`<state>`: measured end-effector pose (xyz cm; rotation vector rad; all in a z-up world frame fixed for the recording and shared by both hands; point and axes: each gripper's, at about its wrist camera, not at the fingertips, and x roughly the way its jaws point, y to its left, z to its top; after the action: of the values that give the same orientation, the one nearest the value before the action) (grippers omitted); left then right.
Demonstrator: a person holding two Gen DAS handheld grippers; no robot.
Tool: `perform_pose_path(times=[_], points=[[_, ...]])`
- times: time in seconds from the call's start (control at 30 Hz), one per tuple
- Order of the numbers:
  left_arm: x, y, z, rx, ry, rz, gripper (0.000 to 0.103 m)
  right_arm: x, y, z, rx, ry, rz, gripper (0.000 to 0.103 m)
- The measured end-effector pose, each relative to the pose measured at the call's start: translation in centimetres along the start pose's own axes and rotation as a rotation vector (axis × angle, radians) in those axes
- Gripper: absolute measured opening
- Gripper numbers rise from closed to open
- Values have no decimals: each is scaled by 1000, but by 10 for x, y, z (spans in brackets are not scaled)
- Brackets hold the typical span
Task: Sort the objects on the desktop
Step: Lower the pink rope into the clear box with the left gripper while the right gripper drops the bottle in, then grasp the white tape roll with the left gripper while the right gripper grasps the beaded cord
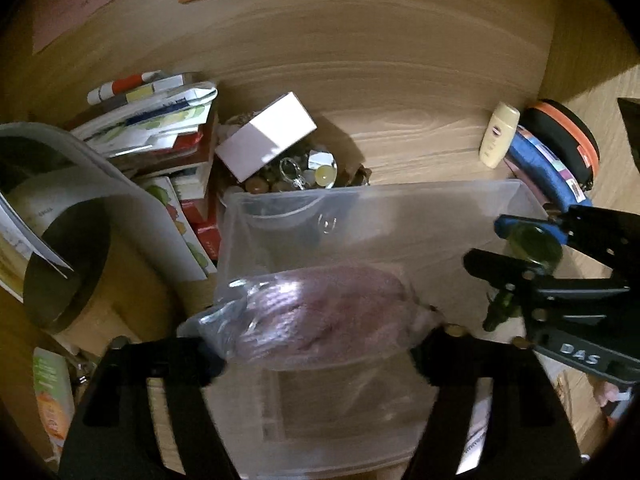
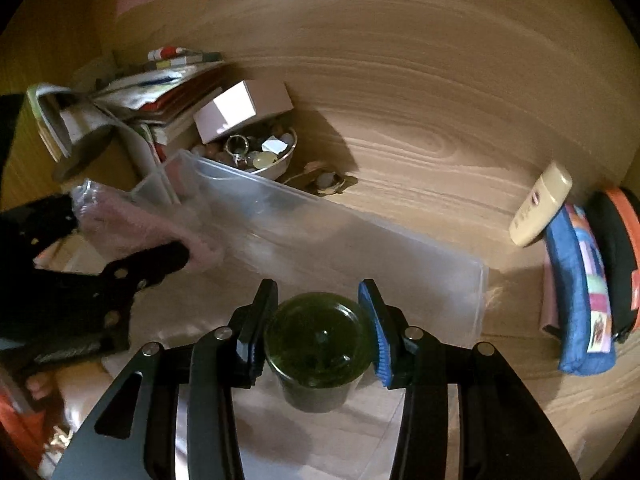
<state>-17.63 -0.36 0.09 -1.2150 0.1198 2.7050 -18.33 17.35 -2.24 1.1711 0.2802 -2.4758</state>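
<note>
My left gripper [image 1: 320,344] is shut on a clear plastic bag with pink knitwear [image 1: 320,316] and holds it over a clear plastic bin [image 1: 384,204]. The bag also shows at the left of the right wrist view [image 2: 132,224], over the bin's [image 2: 360,232] left end. My right gripper [image 2: 318,320] is shut on a dark green glass jar [image 2: 316,336] and holds it above the bin's near right part. In the left wrist view the right gripper [image 1: 520,252] and jar [image 1: 536,246] are at the bin's right edge.
A stack of books and papers [image 1: 160,132] stands back left. A white box [image 1: 266,136] rests on a bowl of trinkets [image 2: 256,152]. A cream bottle [image 2: 540,210], a blue pouch [image 2: 580,292] and a black-orange case [image 2: 616,256] lie at the right. A wooden wall rises behind.
</note>
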Motion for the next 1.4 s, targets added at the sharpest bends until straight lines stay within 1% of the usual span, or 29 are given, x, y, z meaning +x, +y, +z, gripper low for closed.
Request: perform_pose_path(times=[0.07,0.17,0.23,0.3,0.43,0.47,0.53,0.57,0.6,0.67,0.73,0.9,1.07,1.23,1.4], points=[[-2,-2,0,5,2,-11,83,4,1,0,-9,11,0,39],[-7,-7,0,19,-5,-2,83,9,2,2,-19,38,-2,40],[-11,-7,-1,19,-7,-13,85,8,3,2,-21,37,-3,43],[-15,-8,0,14,-17,-24,88,7,3,3,-22,38,-7,48],[-25,-6,3,10,-53,-27,90,-2,-1,4,7,24,0,50],[-28,-6,4,7,-65,-28,92,-6,-2,4,19,16,1,51],[-33,-6,6,2,-88,-26,93,-19,-6,2,45,-12,7,59],[-32,-9,9,1,-96,-22,93,-25,-7,1,53,-29,5,68],[-35,-10,9,0,-104,-17,93,-35,-9,0,64,-59,-6,74],[-41,-11,11,3,-114,-9,93,-50,-9,-2,72,-100,-23,80],[-46,-13,11,5,-120,-1,93,-67,-11,-5,80,-136,-31,81],[-64,-19,9,26,-155,37,96,-91,-13,-11,93,-162,-9,88],[-83,-25,0,60,-192,83,98,-105,-9,-23,73,-180,-14,88],[-93,-24,-12,54,-180,91,99,-113,-12,-39,75,-181,-12,88],[-97,-20,-32,38,-142,90,99,-118,-19,-59,97,-171,-24,88]])
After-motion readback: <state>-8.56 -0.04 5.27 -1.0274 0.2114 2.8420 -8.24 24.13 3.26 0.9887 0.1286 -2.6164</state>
